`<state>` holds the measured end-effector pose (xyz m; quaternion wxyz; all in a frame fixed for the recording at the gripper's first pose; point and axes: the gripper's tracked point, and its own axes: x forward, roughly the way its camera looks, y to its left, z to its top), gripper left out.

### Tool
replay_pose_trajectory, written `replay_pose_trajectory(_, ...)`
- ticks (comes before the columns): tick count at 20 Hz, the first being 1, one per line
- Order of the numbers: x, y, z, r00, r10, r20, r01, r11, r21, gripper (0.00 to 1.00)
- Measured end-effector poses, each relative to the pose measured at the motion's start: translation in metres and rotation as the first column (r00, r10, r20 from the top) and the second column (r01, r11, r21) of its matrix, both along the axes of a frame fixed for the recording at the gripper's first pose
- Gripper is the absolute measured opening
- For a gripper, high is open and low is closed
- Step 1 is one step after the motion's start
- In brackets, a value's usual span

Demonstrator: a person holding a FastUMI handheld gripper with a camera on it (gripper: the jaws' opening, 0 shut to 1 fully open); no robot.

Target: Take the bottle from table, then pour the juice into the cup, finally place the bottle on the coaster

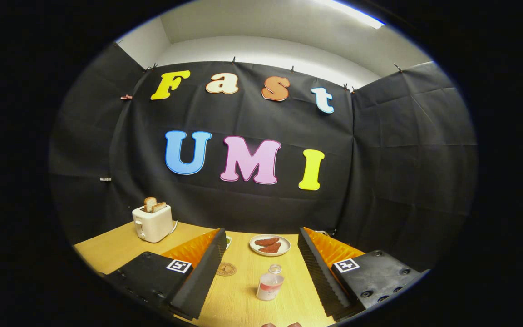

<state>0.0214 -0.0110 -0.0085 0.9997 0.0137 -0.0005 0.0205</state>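
Pale wood makes up the tabletop (120, 247), and on it a small clear bottle (270, 283) with a little pinkish juice stands upright between the fingers of the tongs (259, 272), which are spread wide and touch nothing. Just beside the left finger lies a round brown coaster (226, 269), with a cup (228, 241) partly hidden behind that finger's tip. Beyond the bottle sits a white plate (269, 245) of reddish slices, and well off to the left a white toaster (153, 222) holds toast.
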Motion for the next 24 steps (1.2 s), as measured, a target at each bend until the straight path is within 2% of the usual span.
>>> replay_pose_trajectory(13,0.04,-0.027,-0.028,0.997,0.074,-0.011,-0.073,0.996,0.055,0.97)
replay_pose_trajectory(19,0.052,-0.023,-0.063,0.991,0.13,-0.023,-0.128,0.99,0.062,0.97)
replay_pose_trajectory(24,0.065,-0.024,-0.099,0.989,0.144,-0.042,-0.141,0.988,0.062,0.97)
